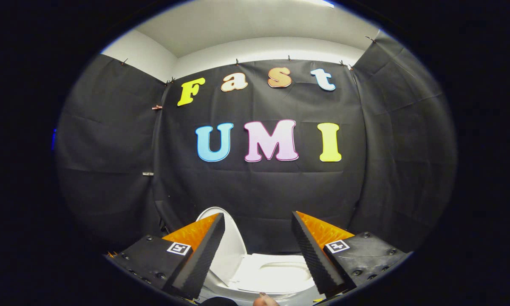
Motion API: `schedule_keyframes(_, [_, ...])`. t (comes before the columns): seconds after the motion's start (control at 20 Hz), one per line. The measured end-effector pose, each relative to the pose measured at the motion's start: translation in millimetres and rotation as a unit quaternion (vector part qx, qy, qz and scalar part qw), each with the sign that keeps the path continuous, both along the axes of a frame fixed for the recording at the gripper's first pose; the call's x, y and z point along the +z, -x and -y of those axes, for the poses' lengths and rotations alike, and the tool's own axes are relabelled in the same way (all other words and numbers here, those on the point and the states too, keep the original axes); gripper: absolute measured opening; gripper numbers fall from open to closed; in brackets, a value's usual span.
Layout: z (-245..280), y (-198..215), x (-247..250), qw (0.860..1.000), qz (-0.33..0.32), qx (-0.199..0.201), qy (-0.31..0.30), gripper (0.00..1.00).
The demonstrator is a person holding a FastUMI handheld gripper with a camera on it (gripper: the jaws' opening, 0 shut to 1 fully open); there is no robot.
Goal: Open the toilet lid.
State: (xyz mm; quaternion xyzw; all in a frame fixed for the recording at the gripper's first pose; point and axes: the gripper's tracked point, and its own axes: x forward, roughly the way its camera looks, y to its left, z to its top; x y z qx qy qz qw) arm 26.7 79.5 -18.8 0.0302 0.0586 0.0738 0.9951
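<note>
Nearest to you, right at the base of the fingers, a fingertip (264, 300) of a hand pokes into the gripper view. Your gripper (258, 250) is spread wide, its two fingers well apart and grasping nothing; each finger carries a small square marker near its root.

Down through the gap between the fingers you see the toilet (255, 293), its bowl rim and seat (276, 272) lying flat and exposed. The toilet lid (231, 244) is already up: it stands raised on the far left side of the seat, just behind the tip of your left finger, which covers part of its edge. Neither finger touches the lid or the seat.

Beyond the toilet hangs the black cloth wall (259, 191) of the booth, creased and pinned along its top. Above the cloth you see a pale wall (263, 46) and the ceiling (246, 21).
</note>
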Motion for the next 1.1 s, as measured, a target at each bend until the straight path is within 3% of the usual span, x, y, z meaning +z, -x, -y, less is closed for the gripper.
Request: schedule_keyframes(1.1, [-0.7, 16.3, 6.0, 1.000, 0.008, -0.001, 0.010, 0.99])
